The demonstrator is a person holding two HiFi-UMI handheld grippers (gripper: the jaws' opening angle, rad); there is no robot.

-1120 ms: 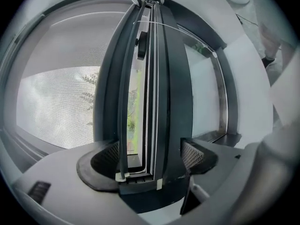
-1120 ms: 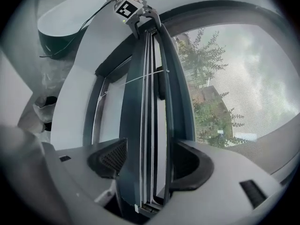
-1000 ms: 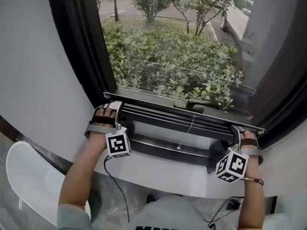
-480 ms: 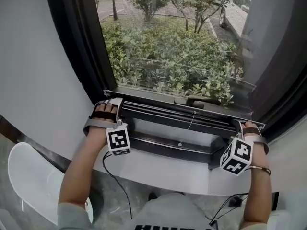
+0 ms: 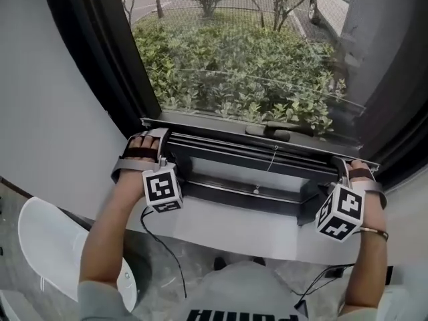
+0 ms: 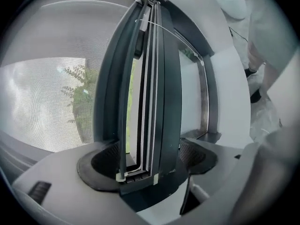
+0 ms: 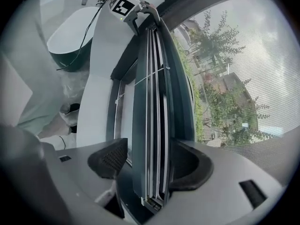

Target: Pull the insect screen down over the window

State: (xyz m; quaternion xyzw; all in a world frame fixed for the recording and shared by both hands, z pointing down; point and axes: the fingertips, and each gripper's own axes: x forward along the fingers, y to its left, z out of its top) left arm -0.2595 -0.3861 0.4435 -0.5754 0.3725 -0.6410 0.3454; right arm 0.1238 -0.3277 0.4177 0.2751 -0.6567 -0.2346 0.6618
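Note:
The insect screen's dark bottom bar [image 5: 261,154] runs across the window just above the lower frame rail [image 5: 241,196], with grey mesh [image 5: 234,52] stretched above it over the glass. My left gripper [image 5: 152,139] is shut on the bar's left end; in the left gripper view both pads [image 6: 101,161] press the bar [image 6: 154,102] from either side of the left gripper [image 6: 147,165]. My right gripper [image 5: 346,169] is shut on the bar near its right end; in the right gripper view the bar [image 7: 152,125] sits between the right gripper's [image 7: 150,165] pads [image 7: 187,165].
A thin pull cord [image 5: 273,158] hangs from the bar's middle. A white sill [image 5: 221,229] lies below the frame. A white rounded seat [image 5: 47,243] is at the lower left, a black cable [image 5: 164,253] trails down. Dark window frame [image 5: 100,59] rises at left; bushes show outside.
Both grippers have kept hold of the bar. The gap between the bar and the lower rail has narrowed a little, and the right hand sits slightly further right.

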